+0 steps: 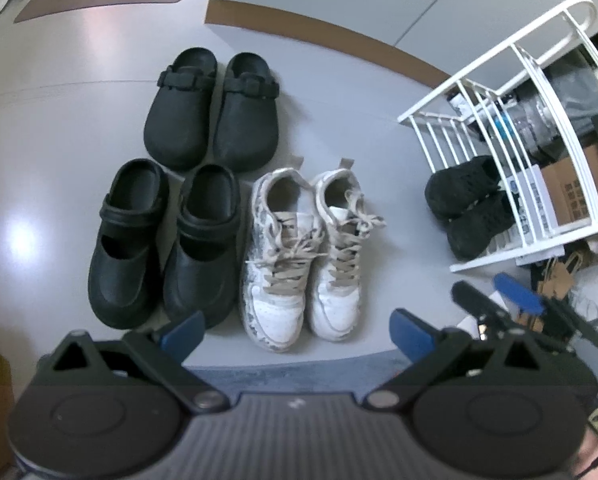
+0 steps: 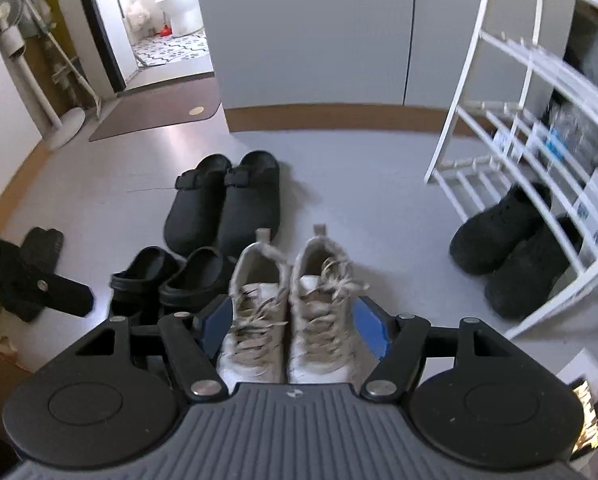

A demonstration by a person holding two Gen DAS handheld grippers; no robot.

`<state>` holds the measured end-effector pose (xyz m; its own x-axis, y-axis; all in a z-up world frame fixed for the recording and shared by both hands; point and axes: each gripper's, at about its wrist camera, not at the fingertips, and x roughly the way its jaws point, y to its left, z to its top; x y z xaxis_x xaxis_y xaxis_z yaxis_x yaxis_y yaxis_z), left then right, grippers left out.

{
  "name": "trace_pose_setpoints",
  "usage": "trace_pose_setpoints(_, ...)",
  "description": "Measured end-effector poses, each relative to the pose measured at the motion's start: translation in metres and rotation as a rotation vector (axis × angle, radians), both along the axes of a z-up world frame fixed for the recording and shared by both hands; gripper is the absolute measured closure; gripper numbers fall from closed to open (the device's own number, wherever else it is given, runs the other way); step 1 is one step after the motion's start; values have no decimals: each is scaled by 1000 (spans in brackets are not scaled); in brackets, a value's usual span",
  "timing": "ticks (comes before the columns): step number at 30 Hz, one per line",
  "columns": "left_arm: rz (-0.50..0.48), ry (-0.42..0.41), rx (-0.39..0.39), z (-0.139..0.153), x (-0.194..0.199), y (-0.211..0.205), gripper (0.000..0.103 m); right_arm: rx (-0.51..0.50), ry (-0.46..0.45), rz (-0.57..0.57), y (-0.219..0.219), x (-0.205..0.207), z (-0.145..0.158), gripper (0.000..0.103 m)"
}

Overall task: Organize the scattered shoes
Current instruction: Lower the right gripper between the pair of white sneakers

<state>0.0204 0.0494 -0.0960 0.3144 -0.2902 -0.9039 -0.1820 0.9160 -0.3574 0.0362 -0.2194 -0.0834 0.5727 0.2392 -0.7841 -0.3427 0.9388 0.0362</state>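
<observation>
Down by the floor, the left gripper [image 1: 299, 330] hangs with jaws wide and empty over the white sneakers [image 1: 303, 252]. Right gripper [image 2: 295, 326] straddles that pair, blue pads clear of the sides. Left of them, black strap clogs [image 1: 163, 240]; beyond, black buckle clogs [image 1: 213, 108]; black sneakers [image 1: 469, 210] under the white rack [image 1: 495, 92].

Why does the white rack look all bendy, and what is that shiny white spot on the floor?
Left wrist view: the fisheye lens curves the white rack near the picture's edge, and the bright spot is light glaring off the glossy floor. Right wrist view: the rack's bars bow too, and that right side looks smeared and blurry, while the white sneakers in the middle stay sharper.
</observation>
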Motion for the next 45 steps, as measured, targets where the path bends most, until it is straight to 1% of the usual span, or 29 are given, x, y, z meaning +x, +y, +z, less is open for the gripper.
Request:
trace_pose_setpoints(2, -13, -1, 14, 0, 4, 0, 3, 7, -27, 40, 1, 1, -2, 31)
trace_pose_setpoints(4, -15, 2, 33, -2, 8, 0, 3, 25, -34, 51, 5, 4, -8, 31)
trace_pose_setpoints(6, -8, 12, 39, -6, 14, 2, 3, 46, -27, 52, 9, 9, -19, 31)
trace_pose_setpoints(8, -2, 25, 39, -11, 19, 3, 3, 55, -18, 65, 16, 15, -37, 31)
trace_pose_setpoints(12, 16, 57, 22, -22, 26, 9, 3, 17, -22, 103, 26, 23, -63, 31)
trace_pose_setpoints(13, 24, 66, 12, -24, 27, 10, 3, -12, -35, 107, 30, 26, -70, 31)
trace_pose_setpoints(14, 32, 75, 3, -27, 29, 12, 3, -33, -49, 107, 33, 29, -76, 31)
trace_pose_setpoints(17, 45, 99, -22, -36, 33, 17, 3, -12, -59, 78, 33, 40, -89, 31)
trace_pose_setpoints(23, 64, 133, 50, -53, 44, 28, 3, 6, -74, 62, 36, 59, -116, 31)
trace_pose_setpoints(27, 105, 164, 48, -64, 49, 39, 3, 23, -56, 61, 46, 66, -140, 31)
trace_pose_setpoints(29, 126, 160, 45, -66, 51, 42, 3, 18, -44, 59, 53, 68, -154, 31)
trace_pose_setpoints(31, 128, 151, 53, -66, 53, 42, 3, 22, -45, 53, 60, 69, -168, 32)
trace_pose_setpoints(33, 106, 140, 90, -66, 55, 41, 3, 21, -52, 45, 66, 68, -177, 34)
trace_pose_setpoints(35, 116, 150, 101, -68, 57, 42, 3, 10, -57, 39, 72, 68, -188, 42)
trace_pose_setpoints(36, 124, 157, 102, -69, 58, 43, 3, 3, -58, 38, 74, 67, -192, 42)
trace_pose_setpoints(38, 128, 168, 66, -73, 60, 43, 3, -8, -62, 37, 77, 67, -199, 44)
trace_pose_setpoints(43, 108, 203, 59, -82, 60, 37, 3, -21, -137, -4, 68, 67, -207, 47)
trace_pose_setpoints(45, 104, 219, 31, -86, 59, 34, 3, -19, -149, -32, 61, 70, -208, 47)
